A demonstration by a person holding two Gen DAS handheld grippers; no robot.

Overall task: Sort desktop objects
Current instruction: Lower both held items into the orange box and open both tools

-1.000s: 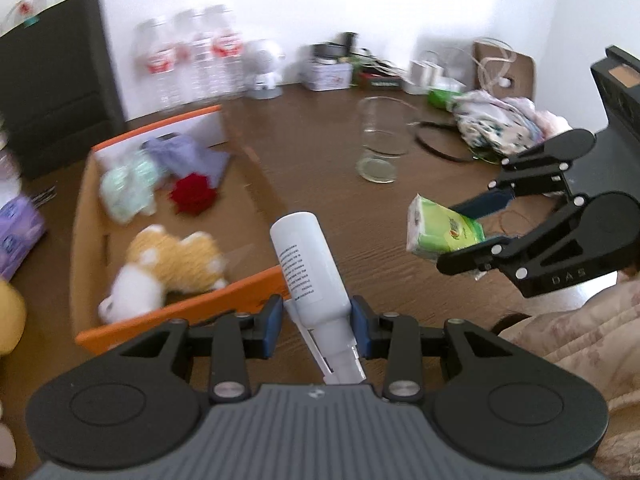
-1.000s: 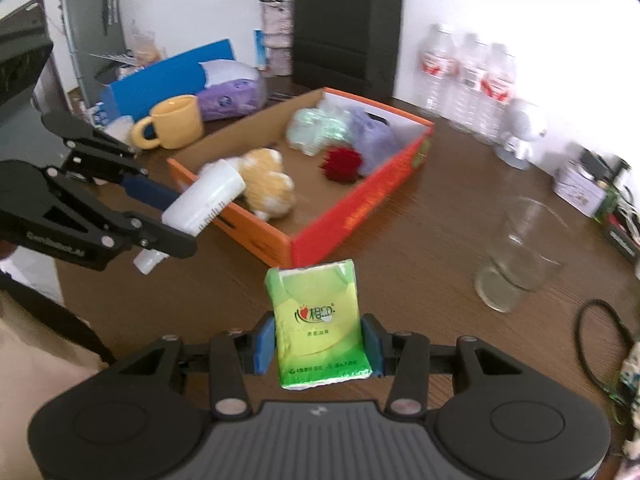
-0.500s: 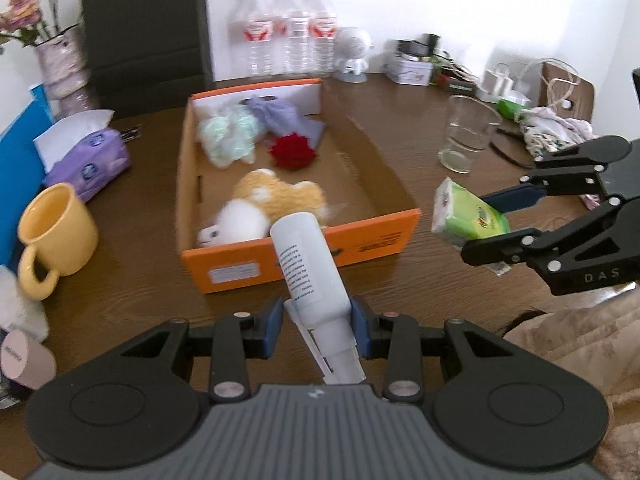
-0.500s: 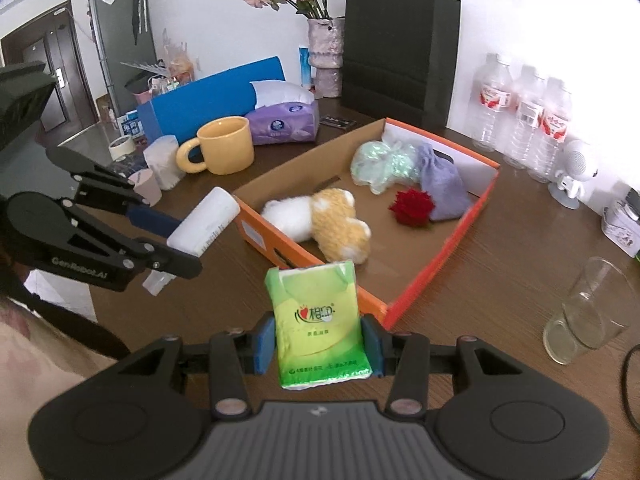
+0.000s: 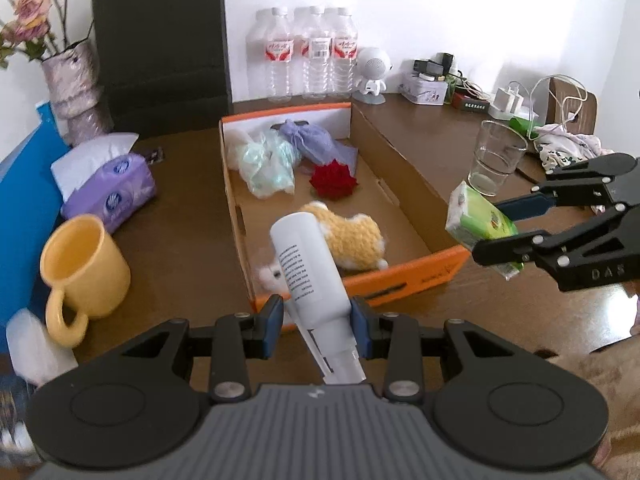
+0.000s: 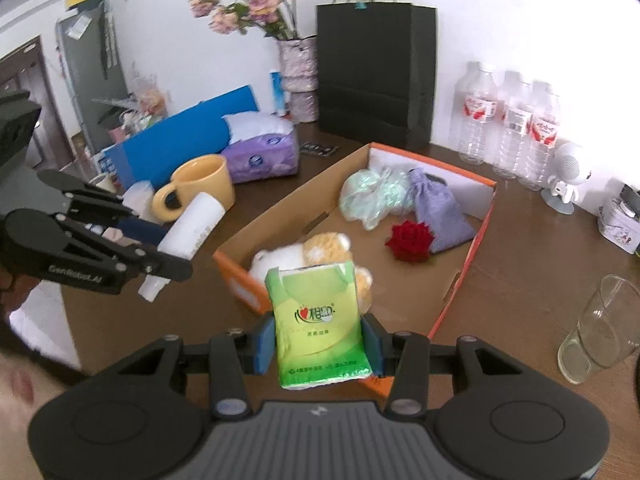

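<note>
Already, in the left wrist view, the box (image 5: 404,208) holds a plush (image 5: 352,240), rose (image 5: 334,180) and pouches; the left gripper (image 5: 316,322) jaws clamp a white bottle (image 5: 308,272) near its front edge. From the right wrist view, the right gripper (image 6: 318,344) jaws grip a green tissue pack (image 6: 316,320) above the box's near corner; mug (image 6: 200,188) and glass (image 6: 600,332) remain on the counter (image 6: 540,260).

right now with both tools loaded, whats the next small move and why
Probably carry the green tissue pack in the right tool a little further forward over the orange cardboard box, then release. The pack sits clamped at the box's near corner, not yet clear of the rim, and bare floor shows beside the red flower. The left tool holds the white bottle short of the box.
</note>
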